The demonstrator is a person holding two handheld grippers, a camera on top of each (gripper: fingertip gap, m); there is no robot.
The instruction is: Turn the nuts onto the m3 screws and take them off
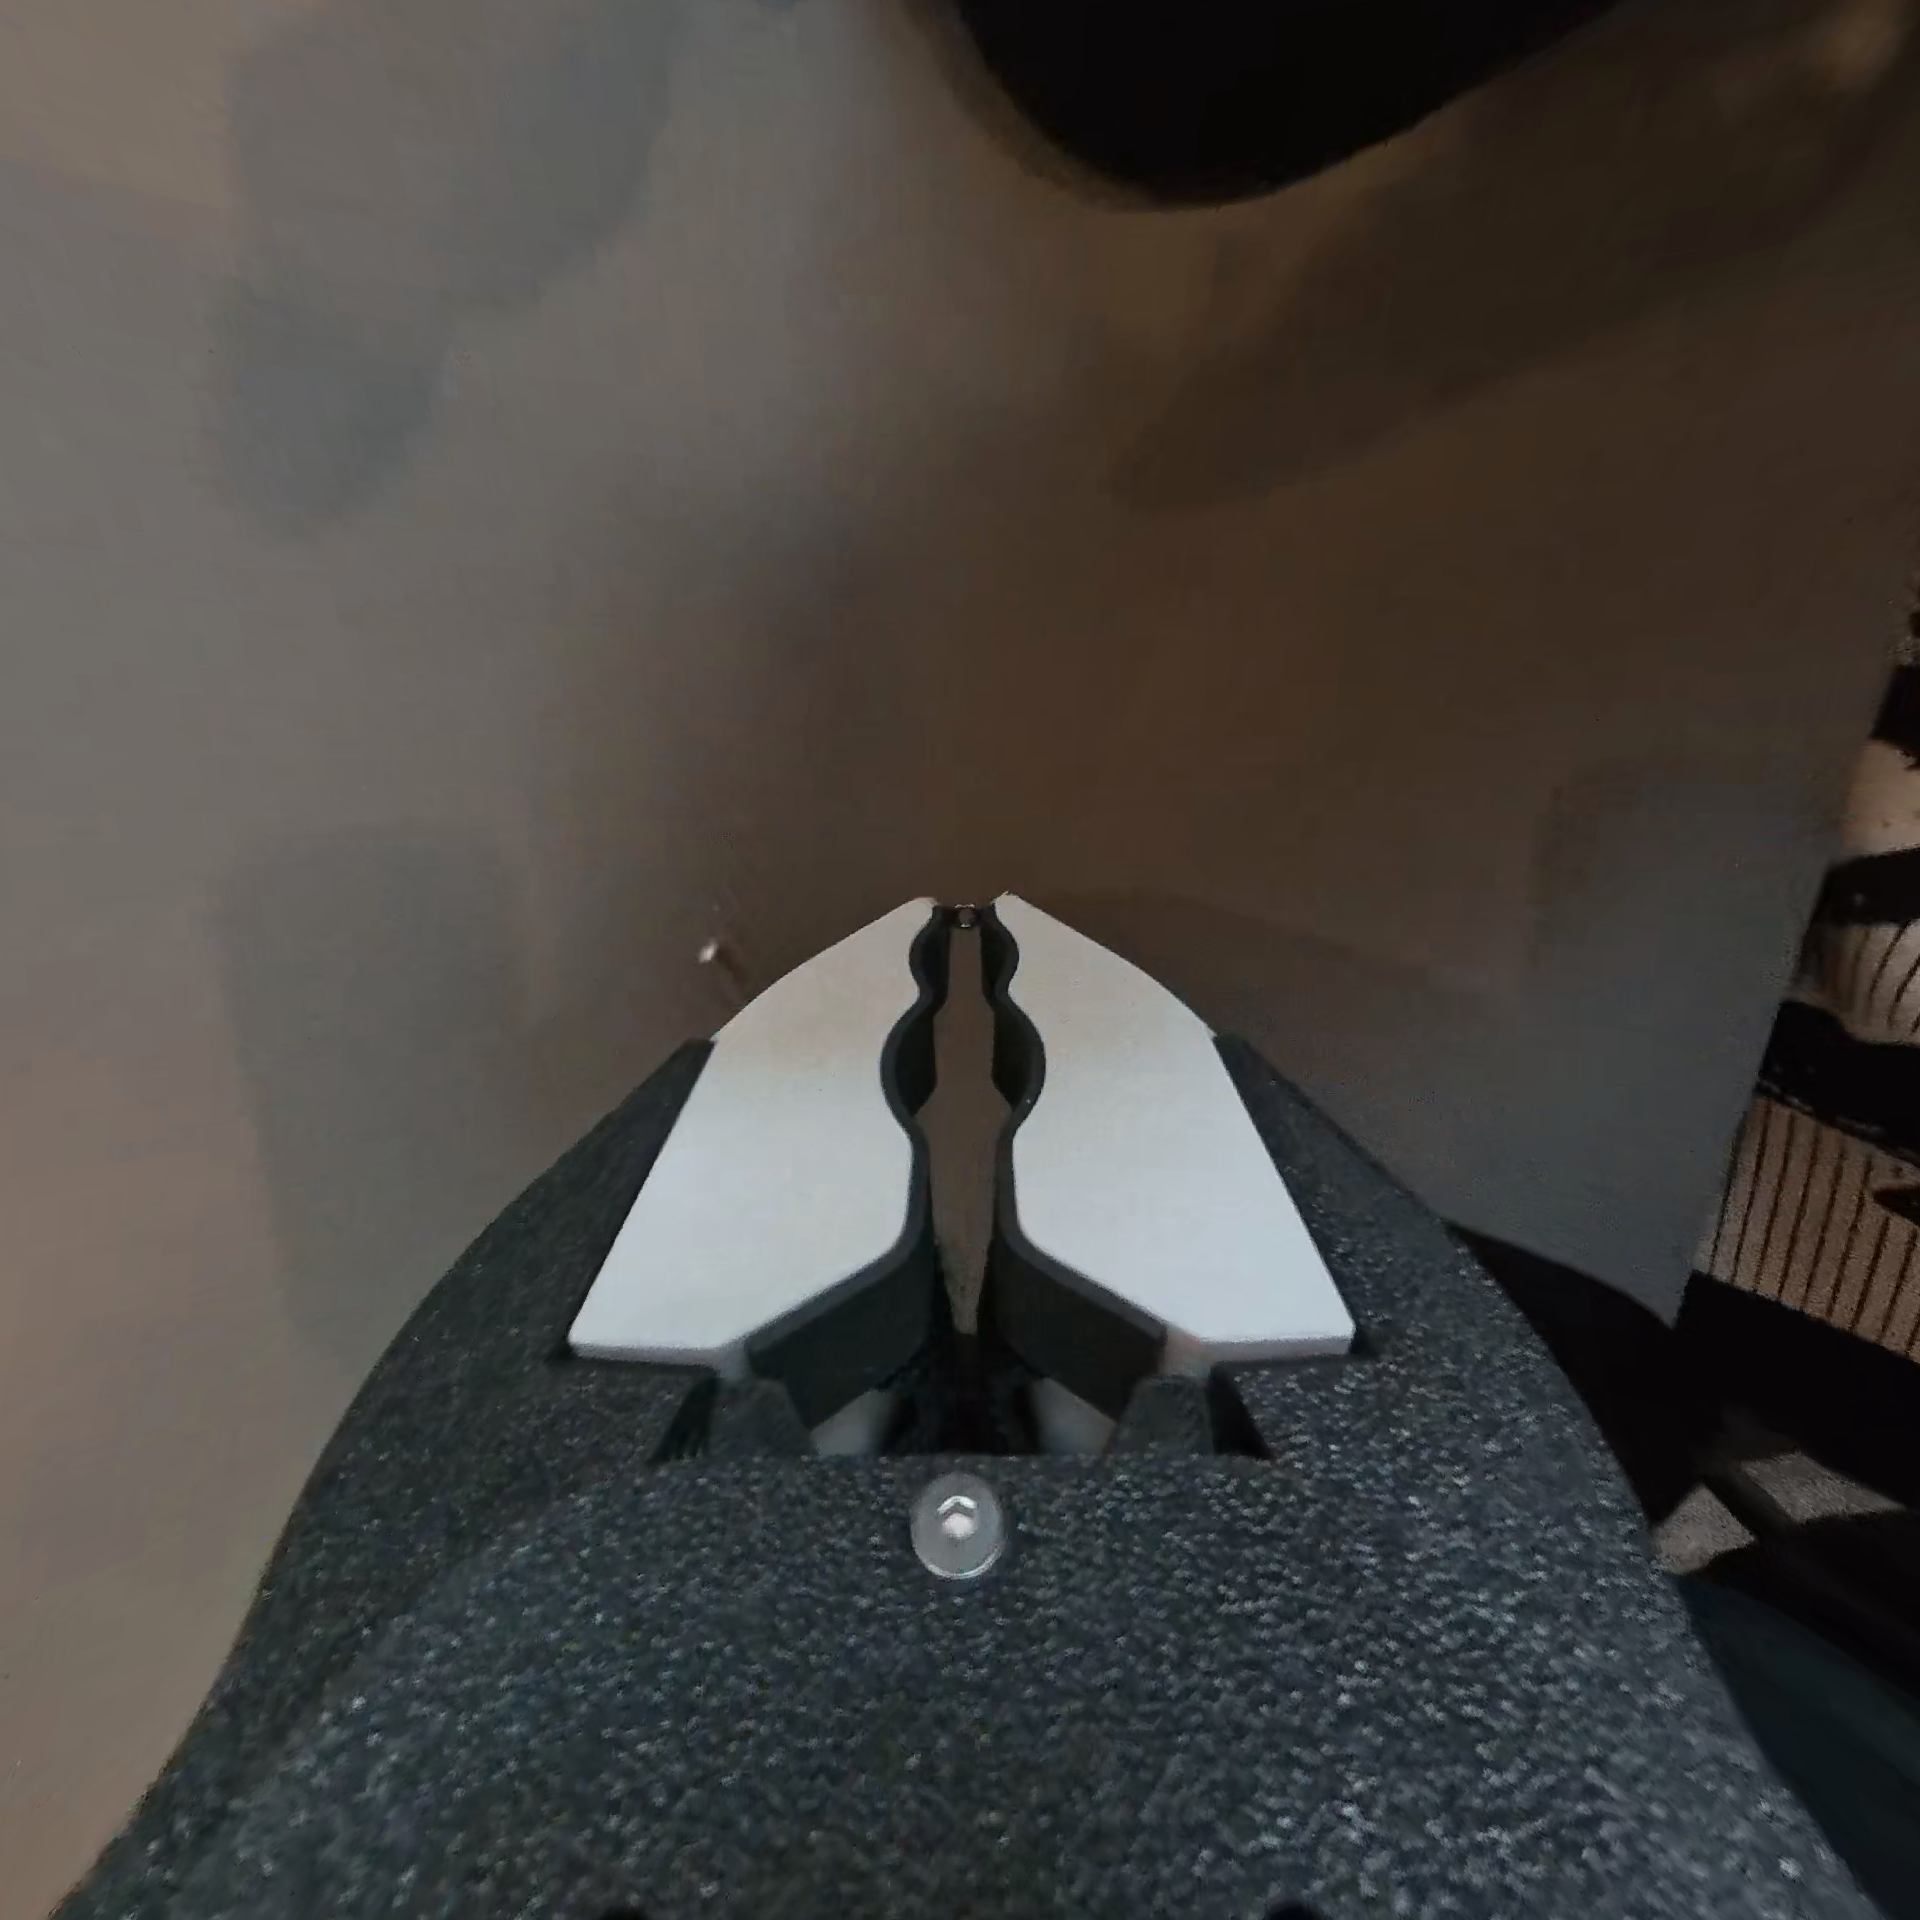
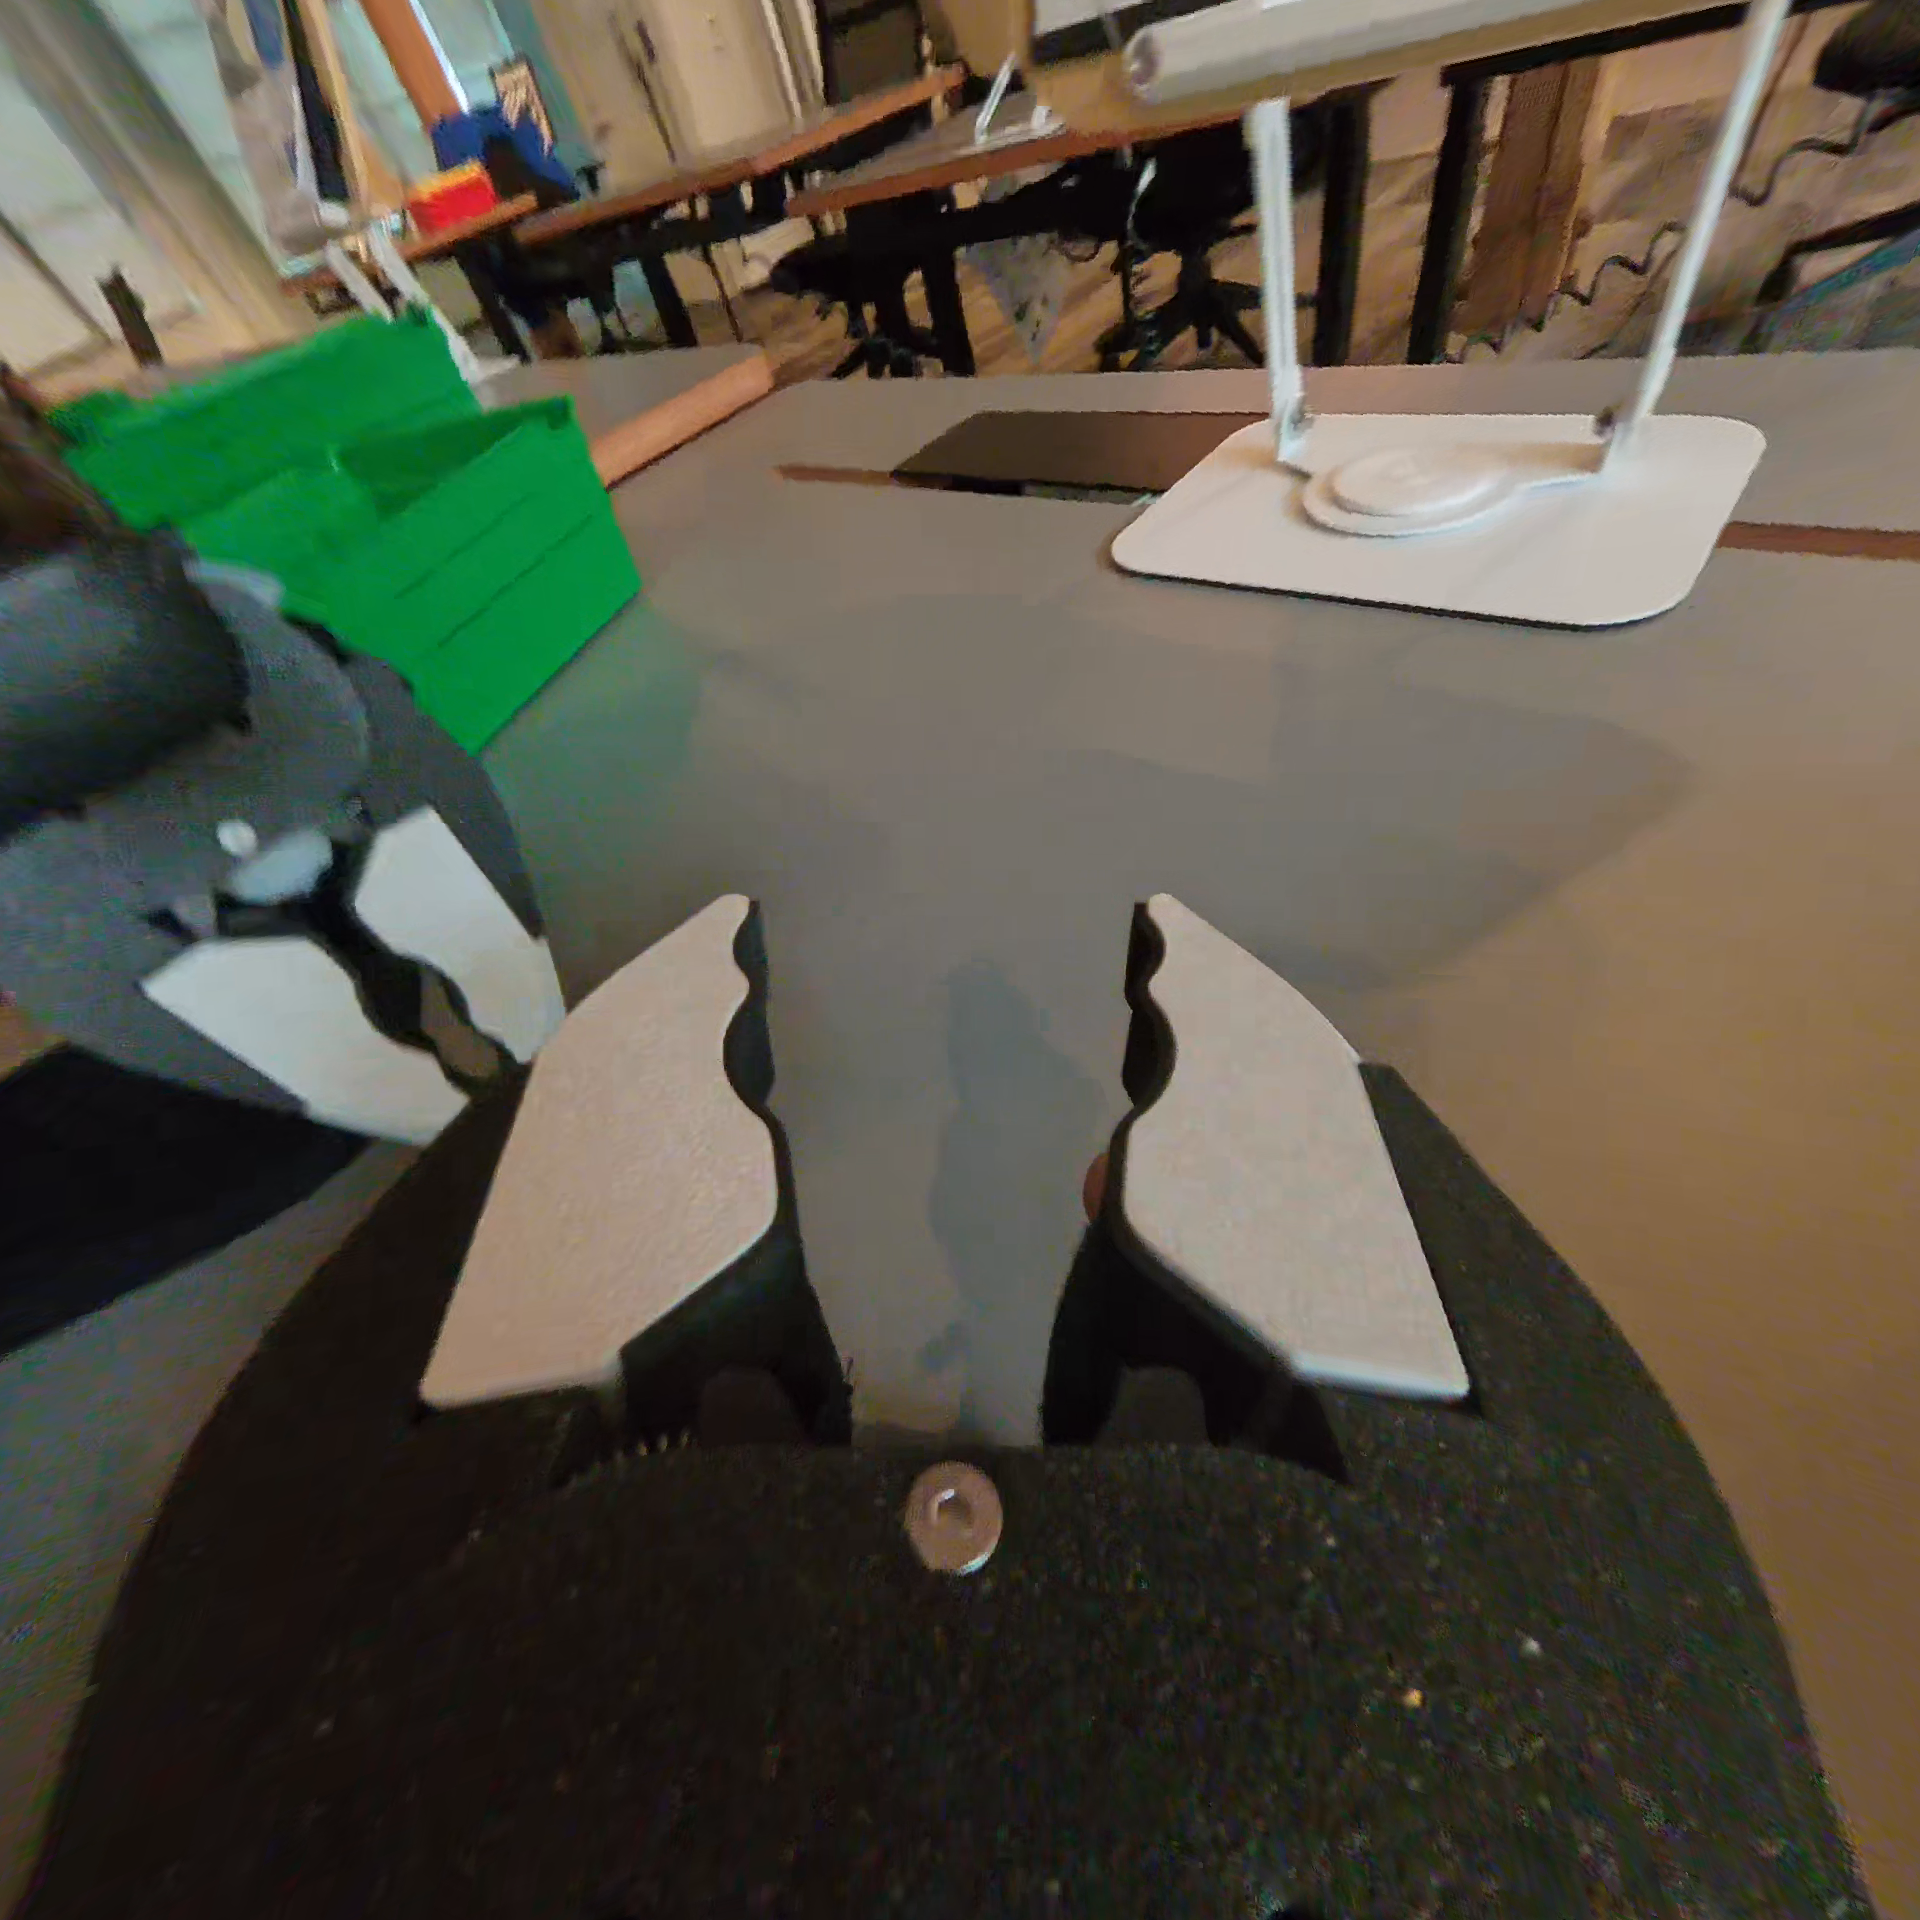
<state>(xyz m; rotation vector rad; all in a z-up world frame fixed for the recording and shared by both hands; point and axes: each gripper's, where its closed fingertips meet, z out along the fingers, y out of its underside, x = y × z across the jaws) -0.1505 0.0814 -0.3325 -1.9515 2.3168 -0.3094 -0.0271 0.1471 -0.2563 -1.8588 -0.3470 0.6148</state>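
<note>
The left gripper (image 1: pixel 966 912) points down at the grey worktop (image 1: pixel 1039 520), its jaws nearly closed and pinching a tiny dark metal part (image 1: pixel 967 915), apparently a nut, at the very tips; it is too small to name with certainty. A small bright metal piece (image 1: pixel 711 950), possibly a screw, lies on the worktop just left of the white fingers (image 1: pixel 790 1122). The right gripper (image 2: pixel 945 920) hovers over the worktop with its jaws spread wide and bare, only grey surface between them. At its left, the left gripper shows blurred. Farther off stand green plastic bins (image 2: pixel 416 540) on the left and a white lamp base (image 2: pixel 1455 520) on the right. No writing or brand mark is legible anywhere.
</note>
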